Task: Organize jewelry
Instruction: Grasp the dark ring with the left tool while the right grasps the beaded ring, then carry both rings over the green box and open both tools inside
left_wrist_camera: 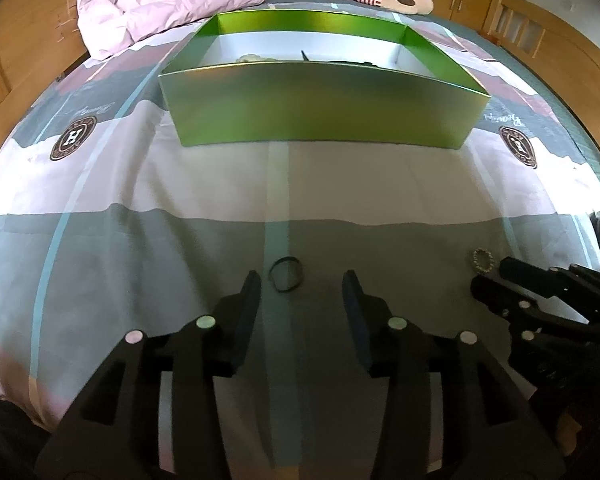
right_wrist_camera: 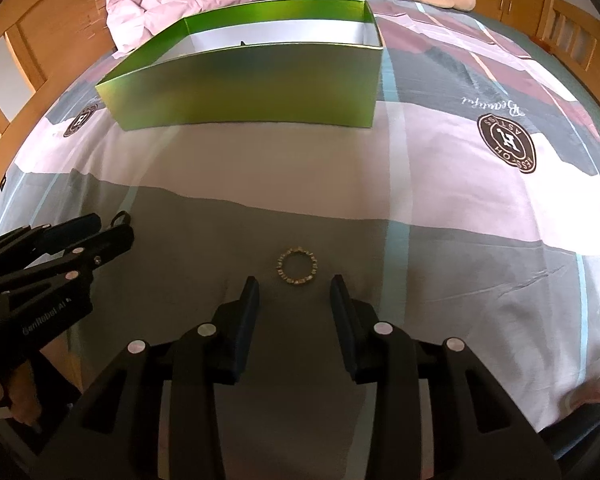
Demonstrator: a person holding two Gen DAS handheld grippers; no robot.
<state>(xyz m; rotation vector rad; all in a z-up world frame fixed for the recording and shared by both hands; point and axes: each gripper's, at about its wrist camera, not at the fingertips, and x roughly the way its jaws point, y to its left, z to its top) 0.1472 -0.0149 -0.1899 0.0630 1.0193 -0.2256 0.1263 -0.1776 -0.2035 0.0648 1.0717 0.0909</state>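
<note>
Patchwork bed (left_wrist_camera: pixel 300 184) | green cardboard box (left_wrist_camera: pixel 320 108) at twelve o'clock, some pieces inside | black band (left_wrist_camera: pixel 286 279), gold beaded ring (right_wrist_camera: pixel 298 269) left | both hand-held grippers (left_wrist_camera: pixel 300 292) (right_wrist_camera: pixel 294 292) spread, empty

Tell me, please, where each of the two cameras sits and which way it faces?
Left wrist: sits on the left gripper, angled down at the bedspread; open jaws frame a black band; the right gripper shows at right.
Right wrist: sits on the right gripper, angled down; open jaws frame a gold beaded ring; the left gripper and a hand show at left.
Shared: green box, ring, pink quilt.
</note>
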